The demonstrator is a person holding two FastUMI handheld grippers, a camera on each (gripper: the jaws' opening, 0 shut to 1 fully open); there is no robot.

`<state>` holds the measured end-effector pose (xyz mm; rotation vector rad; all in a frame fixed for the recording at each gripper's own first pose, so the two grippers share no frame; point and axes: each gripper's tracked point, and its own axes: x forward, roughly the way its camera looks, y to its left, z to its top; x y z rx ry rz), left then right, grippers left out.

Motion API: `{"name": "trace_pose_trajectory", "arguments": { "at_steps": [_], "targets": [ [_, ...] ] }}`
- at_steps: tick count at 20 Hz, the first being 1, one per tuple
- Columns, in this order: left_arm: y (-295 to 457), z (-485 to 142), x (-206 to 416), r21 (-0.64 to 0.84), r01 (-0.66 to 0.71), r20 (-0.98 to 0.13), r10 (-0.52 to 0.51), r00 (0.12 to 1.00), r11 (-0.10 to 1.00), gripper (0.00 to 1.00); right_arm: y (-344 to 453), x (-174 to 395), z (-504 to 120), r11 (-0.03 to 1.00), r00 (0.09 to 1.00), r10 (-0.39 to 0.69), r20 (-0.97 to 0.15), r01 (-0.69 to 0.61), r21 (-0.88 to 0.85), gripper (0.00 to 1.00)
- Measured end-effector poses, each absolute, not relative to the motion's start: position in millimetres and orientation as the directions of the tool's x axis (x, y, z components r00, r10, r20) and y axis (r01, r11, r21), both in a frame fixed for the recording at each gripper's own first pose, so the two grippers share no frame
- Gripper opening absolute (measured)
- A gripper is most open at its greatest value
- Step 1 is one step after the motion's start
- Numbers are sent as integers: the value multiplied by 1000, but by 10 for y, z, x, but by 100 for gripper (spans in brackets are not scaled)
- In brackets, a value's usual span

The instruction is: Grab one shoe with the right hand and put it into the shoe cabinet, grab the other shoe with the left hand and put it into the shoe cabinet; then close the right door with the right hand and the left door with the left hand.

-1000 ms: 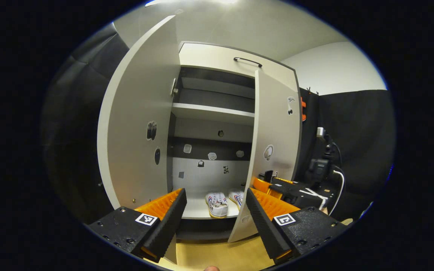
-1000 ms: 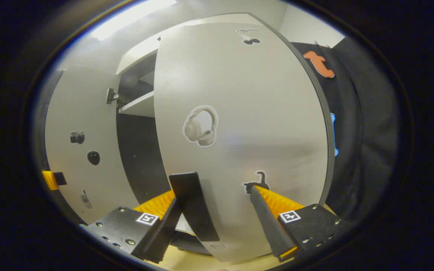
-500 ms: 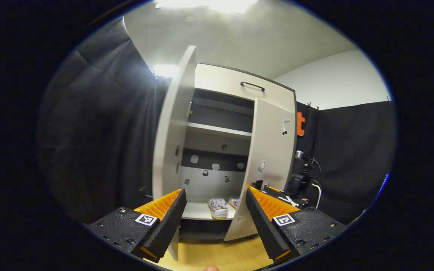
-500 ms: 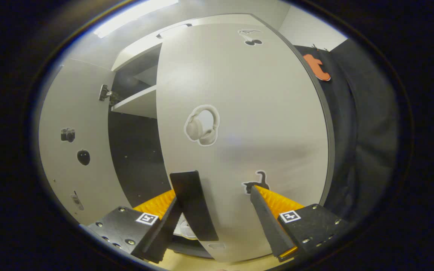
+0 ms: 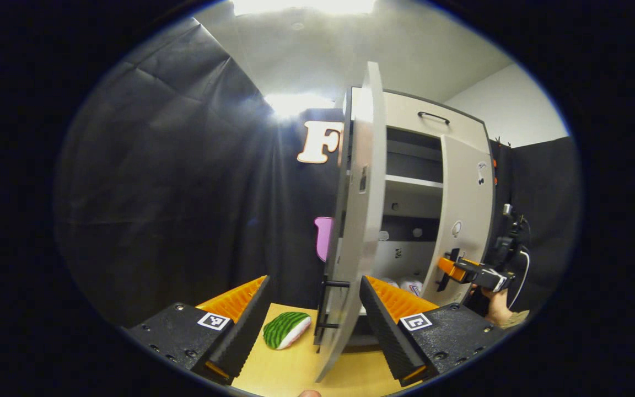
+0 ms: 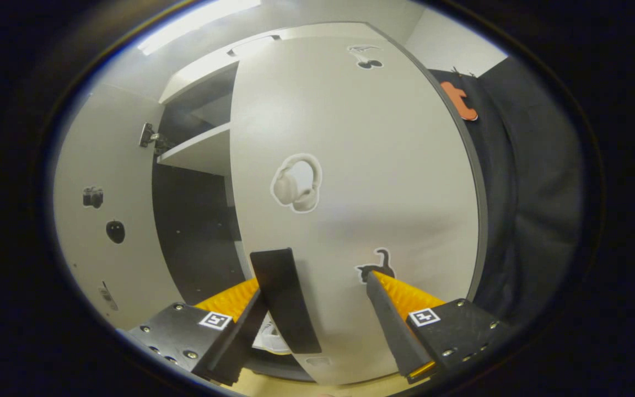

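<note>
Shoes (image 5: 410, 286) are lying inside the cabinet (image 5: 414, 118) at four o'clock, while the left tool (image 5: 312, 309), jaws apart, is swinging round the left door's (image 5: 357, 220) edge, and the right tool (image 6: 317, 314), also apart, is pressing the right door (image 6: 361, 165) shut.

No readable words, brands or numbers for you here. Your left gripper (image 5: 313, 280): square black-and-white coded tags (image 5: 213, 321) on both finger mounts, pattern only, no characters. Same kind of tags on your right gripper (image 6: 313, 280). Right door (image 6: 405, 182) stickers, headphones (image 6: 295, 183) and cat (image 6: 375, 267): pictures, no lettering. Left door (image 6: 86, 259) stickers: too small to make out any writing.
</note>
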<state>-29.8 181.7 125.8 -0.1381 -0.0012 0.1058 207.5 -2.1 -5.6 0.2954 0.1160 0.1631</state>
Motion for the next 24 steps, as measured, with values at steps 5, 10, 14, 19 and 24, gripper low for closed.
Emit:
{"name": "trace_pose_trajectory", "arguments": {
  "at_steps": [5,10,14,19,24],
  "targets": [
    [1833,952,194,-100,-75,-67,69,995,992,93,-61,1902,29,945,983,170,-63,-145,292,100],
    [1763,920,488,-94,6,-73,-13,997,996,95,-218,1732,86,952,988,149,-49,-130,276,97],
    [1663,880,680,-138,126,-77,-137,988,982,94,-424,1617,146,947,993,112,-32,-97,307,100],
    [1518,869,1059,-58,212,-70,-216,974,976,93,-820,1488,122,951,998,45,-39,-31,309,100],
    [1529,863,1297,-136,285,-58,-295,954,949,93,-1256,1390,13,943,997,-23,-67,44,328,100]
  ]
}}
